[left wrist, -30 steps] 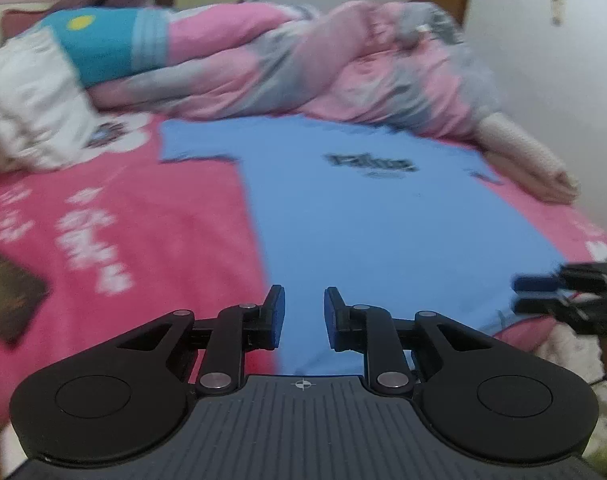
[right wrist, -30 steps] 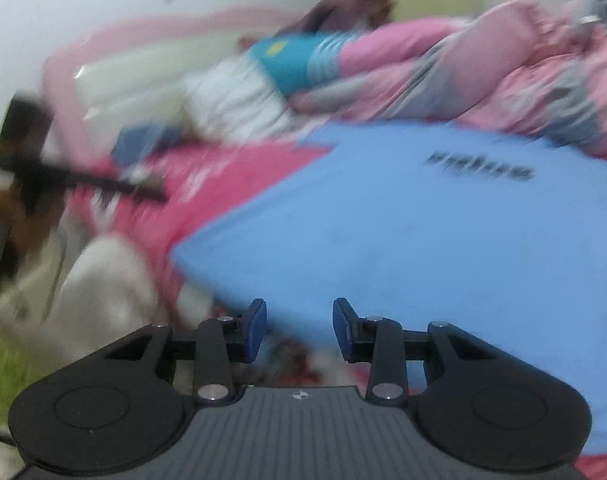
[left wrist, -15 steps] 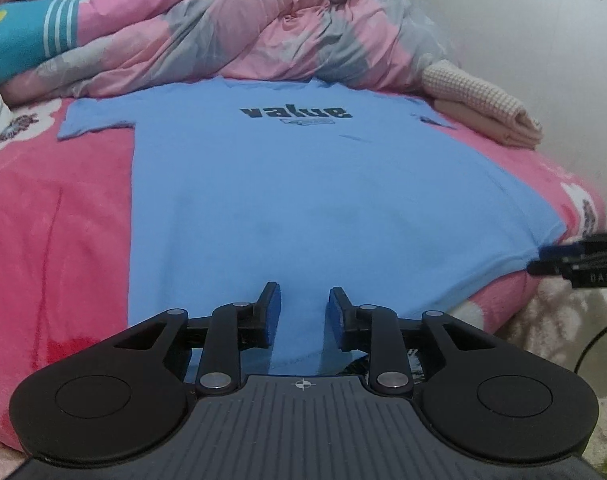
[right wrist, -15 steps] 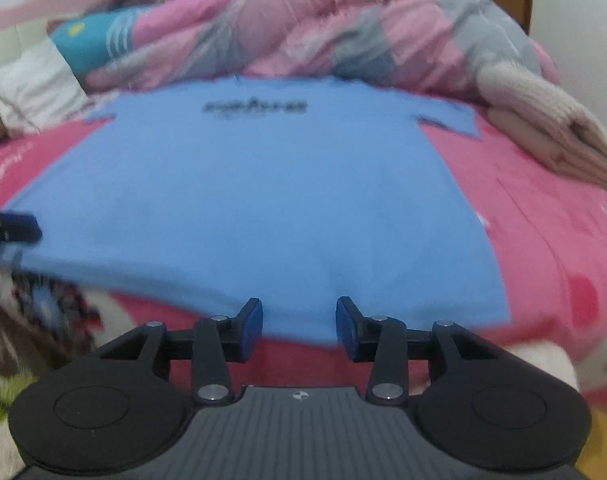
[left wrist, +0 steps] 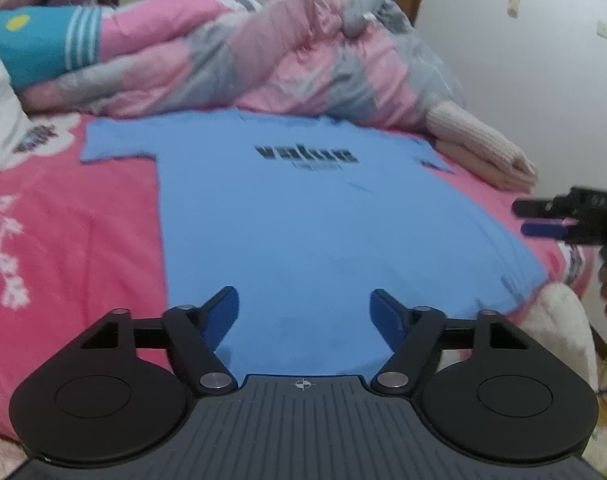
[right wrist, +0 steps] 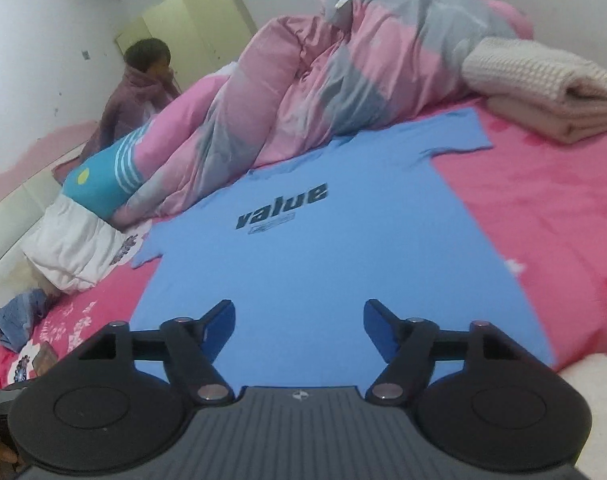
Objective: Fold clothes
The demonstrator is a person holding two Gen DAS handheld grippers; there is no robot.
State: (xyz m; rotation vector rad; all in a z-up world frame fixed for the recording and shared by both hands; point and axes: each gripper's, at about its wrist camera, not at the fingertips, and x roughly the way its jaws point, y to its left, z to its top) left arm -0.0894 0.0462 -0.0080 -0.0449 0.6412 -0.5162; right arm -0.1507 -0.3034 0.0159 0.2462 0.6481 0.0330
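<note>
Bed (left wrist: 83,240), pink sheet, takes up most of both views. A rumpled pink-and-grey quilt (left wrist: 263,60) is heaped along its far side; a folded cream knit (right wrist: 543,92) sits at the far right corner.

Blue T-shirt (left wrist: 303,232) lies spread flat on the bed, print side up, collar toward the quilt, hem at the near edge. Both sleeves are out to the sides; no fold shows anywhere in the body. Cloth looks smooth, with only faint ripples near the hem.

Left gripper (left wrist: 304,308) hangs over the hem, left of centre, fingers spread wide apart and holding nothing. Right gripper (right wrist: 299,318) hangs over the hem further right, fingers likewise wide apart and empty; in the left view it shows side-on beyond the shirt's right edge (left wrist: 543,218).

Judgement: the shirt lies ready for a fold. To do it well, each gripper should pinch a single edge cleanly, both layers together, at matching points on opposite sides, so the crease runs straight. Lift low and carry evenly; thin jersey sags and drags if one side leads. Keep clear of the quilt, which lies against the collar.
</note>
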